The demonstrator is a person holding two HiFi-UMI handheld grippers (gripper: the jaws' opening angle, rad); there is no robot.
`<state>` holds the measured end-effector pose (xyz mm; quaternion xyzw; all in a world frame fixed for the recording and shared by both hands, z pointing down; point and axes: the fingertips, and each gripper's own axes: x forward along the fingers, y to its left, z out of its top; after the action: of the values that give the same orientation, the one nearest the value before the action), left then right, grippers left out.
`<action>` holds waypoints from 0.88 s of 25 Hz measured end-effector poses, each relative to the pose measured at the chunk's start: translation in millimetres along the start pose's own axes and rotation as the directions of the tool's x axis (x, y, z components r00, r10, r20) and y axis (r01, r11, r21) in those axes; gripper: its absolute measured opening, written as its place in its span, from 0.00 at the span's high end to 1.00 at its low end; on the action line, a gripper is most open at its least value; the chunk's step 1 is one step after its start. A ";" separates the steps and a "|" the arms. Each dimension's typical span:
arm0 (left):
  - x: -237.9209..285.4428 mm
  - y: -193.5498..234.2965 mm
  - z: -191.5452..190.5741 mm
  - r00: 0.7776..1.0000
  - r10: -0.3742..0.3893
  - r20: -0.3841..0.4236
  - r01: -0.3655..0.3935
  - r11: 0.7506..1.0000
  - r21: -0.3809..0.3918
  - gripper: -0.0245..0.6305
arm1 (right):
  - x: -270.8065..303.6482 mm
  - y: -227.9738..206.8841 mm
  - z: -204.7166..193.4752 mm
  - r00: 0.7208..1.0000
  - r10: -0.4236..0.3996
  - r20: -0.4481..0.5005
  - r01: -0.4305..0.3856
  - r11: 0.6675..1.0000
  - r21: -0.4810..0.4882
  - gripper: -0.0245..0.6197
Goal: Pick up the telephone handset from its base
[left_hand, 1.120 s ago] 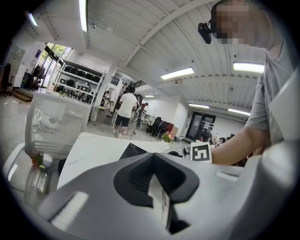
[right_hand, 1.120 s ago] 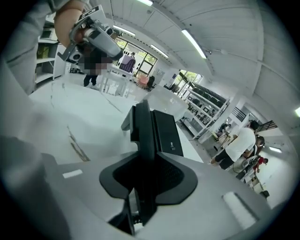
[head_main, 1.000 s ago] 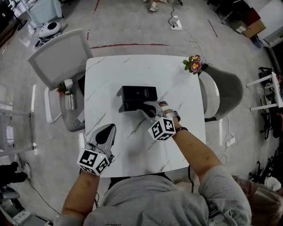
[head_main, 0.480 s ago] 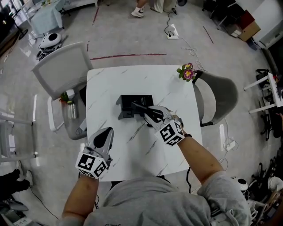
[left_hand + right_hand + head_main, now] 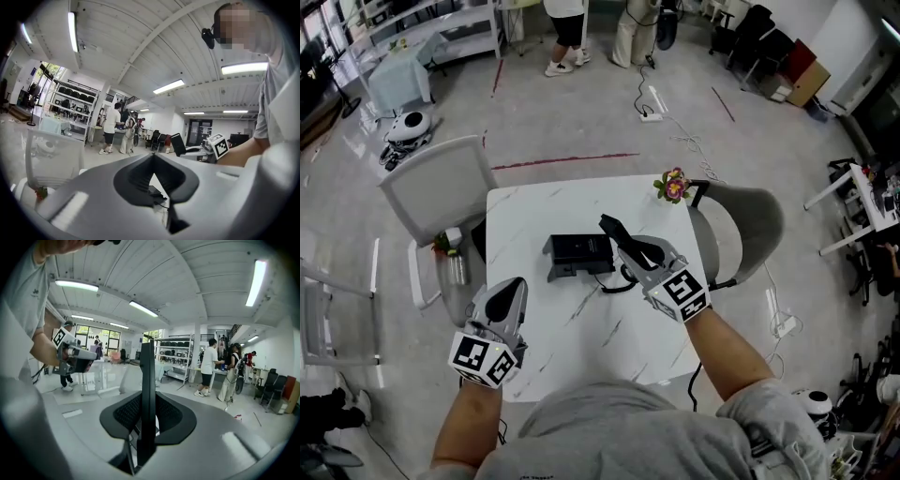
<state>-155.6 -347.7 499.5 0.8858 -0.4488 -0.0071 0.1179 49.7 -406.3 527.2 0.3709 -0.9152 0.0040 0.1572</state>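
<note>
Around, chairs point(image 5: 441, 192) flank the table point(image 5: 581, 328) — flowers point(image 5: 673, 185) sit well apart from the handset point(image 5: 612, 228).

Desk point(image 5: 525, 217) top is white with grey marble-ish veins, smooth with a slight sheen. The telephone base point(image 5: 578, 251) and handset point(image 5: 612, 228) both look like plain black matt plastic. The right hand-held gripper point(image 5: 147, 413) and left hand-held gripper point(image 5: 152, 161) have smooth matt grey plastic shells, with darker, finely textured pads point(image 5: 123, 414) inside. Floor point(image 5: 581, 112) looks like polished concrete, kinda glossy. Shirt point(image 5: 619, 431) is soft grey cloth.
</note>
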 end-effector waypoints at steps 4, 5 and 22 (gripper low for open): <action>-6.0 -0.7 33.2 0.999 0.004 0.034 -0.005 1.000 0.015 0.89 | -24.3 -14.5 40.6 0.996 -0.033 0.079 0.028 0.997 0.068 0.84; -7.9 -1.1 41.5 0.999 0.005 0.042 -0.005 1.000 0.017 0.89 | -30.5 -16.8 50.9 0.994 -0.039 0.099 0.031 0.996 0.078 0.84; -9.3 -11.2 147.8 0.990 -0.008 0.140 0.000 0.998 0.057 0.89 | -108.7 -71.5 182.5 0.917 -0.160 0.366 0.073 0.968 0.240 0.84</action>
<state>-169.8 -363.8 352.6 0.8870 -0.4542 -0.0568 0.0607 119.8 -407.1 314.3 0.4338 -0.8982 0.0239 -0.0664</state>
